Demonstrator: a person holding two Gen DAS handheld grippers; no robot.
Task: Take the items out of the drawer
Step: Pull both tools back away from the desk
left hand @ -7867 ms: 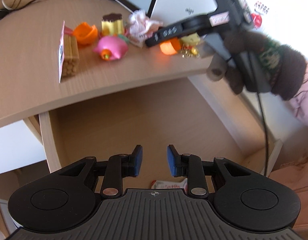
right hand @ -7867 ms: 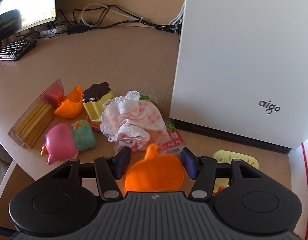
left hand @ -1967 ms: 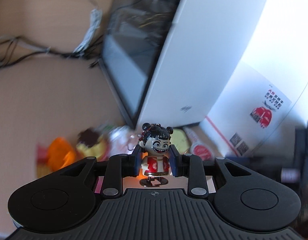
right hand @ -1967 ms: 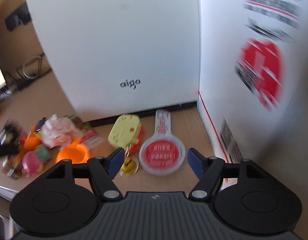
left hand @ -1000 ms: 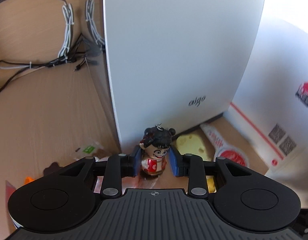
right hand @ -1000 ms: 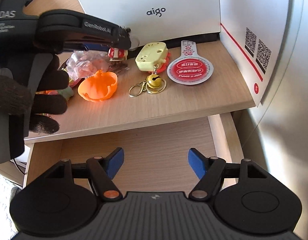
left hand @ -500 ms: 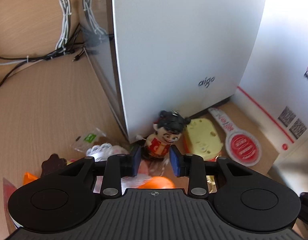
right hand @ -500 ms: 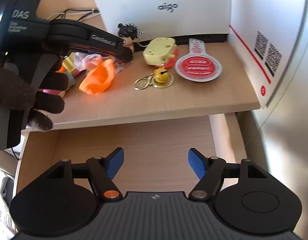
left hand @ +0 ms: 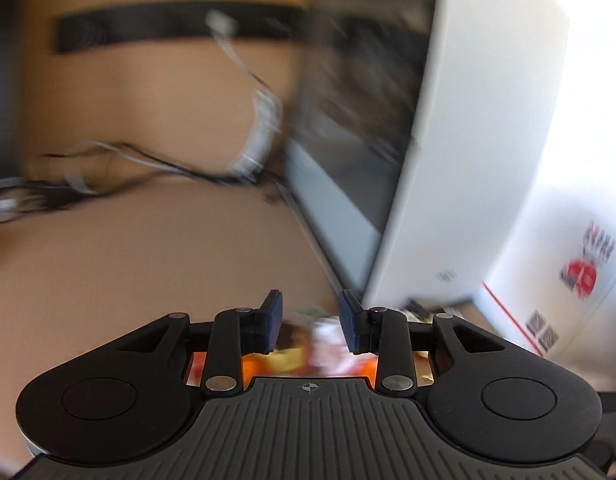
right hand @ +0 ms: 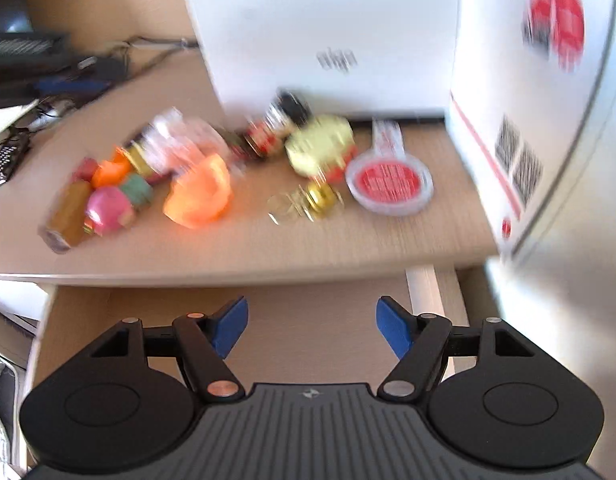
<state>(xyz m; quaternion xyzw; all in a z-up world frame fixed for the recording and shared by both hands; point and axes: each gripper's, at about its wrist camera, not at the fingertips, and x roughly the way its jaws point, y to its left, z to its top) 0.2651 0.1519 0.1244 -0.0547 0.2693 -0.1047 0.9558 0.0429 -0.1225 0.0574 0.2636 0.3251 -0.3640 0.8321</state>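
My left gripper (left hand: 311, 312) is open and holds nothing; below its pads I see only a blur of coloured items (left hand: 304, 350) on the desk. The small doll (right hand: 276, 128) with black hair and a red body lies tilted against the foot of the white computer case (right hand: 327, 20), apart from both grippers. My right gripper (right hand: 311, 324) stands wide open, empty, over the open wooden drawer (right hand: 421, 284). The part of the drawer floor that I see is bare wood. Both views are blurred by motion.
On the desk (right hand: 347, 240) lie an orange pumpkin half (right hand: 200, 194), a yellow cheese charm (right hand: 319, 148), a gold bell (right hand: 319, 198), a red round tag (right hand: 389, 182) and a pink toy (right hand: 106, 208). A white printed box (right hand: 527, 80) stands at the right. Cables (left hand: 248, 152) run behind the case.
My left gripper has let go of the doll, risen and swung away; the doll stays by the case. The left hand has left the right wrist view. The right gripper rose a little.
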